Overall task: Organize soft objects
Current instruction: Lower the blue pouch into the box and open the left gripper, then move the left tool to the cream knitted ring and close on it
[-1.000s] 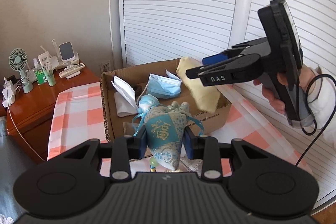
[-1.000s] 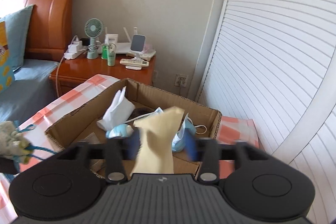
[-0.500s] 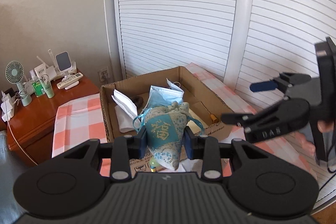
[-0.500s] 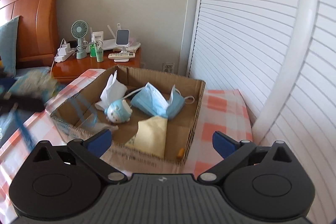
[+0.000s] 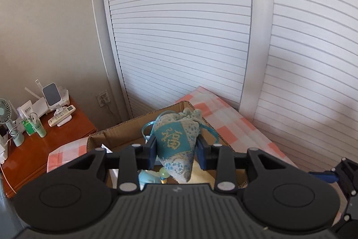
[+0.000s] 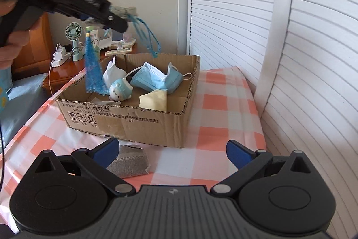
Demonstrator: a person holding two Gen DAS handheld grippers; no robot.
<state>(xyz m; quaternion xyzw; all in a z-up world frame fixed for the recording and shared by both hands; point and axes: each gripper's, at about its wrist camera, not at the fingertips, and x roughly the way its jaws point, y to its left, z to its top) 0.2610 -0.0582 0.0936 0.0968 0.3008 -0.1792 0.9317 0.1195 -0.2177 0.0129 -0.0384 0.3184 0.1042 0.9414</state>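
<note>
My left gripper (image 5: 176,150) is shut on a teal embroidered sachet (image 5: 175,140), which hangs above the open cardboard box (image 5: 125,129). In the right wrist view the left gripper (image 6: 116,22) is at the upper left, and the sachet's blue tassel (image 6: 94,71) dangles over the box (image 6: 125,120). Inside lie blue face masks (image 6: 154,80), a small plush toy (image 6: 119,92), a yellow cloth (image 6: 155,99) and white tissue (image 6: 111,73). My right gripper (image 6: 172,151) stands wide open and holds nothing, on the near side of the box. A grey fabric piece (image 6: 129,161) lies by its left finger.
The box sits on a table with an orange-and-white checked cloth (image 6: 223,118). White louvered doors (image 6: 302,59) run close along the right. A wooden nightstand (image 5: 44,149) with a small fan, bottles and a remote stands at the far left, next to a bed.
My right gripper opened, dropped the yellow cloth into the box and drew back to the box's near side. My left gripper carried the sachet forward over the box.
</note>
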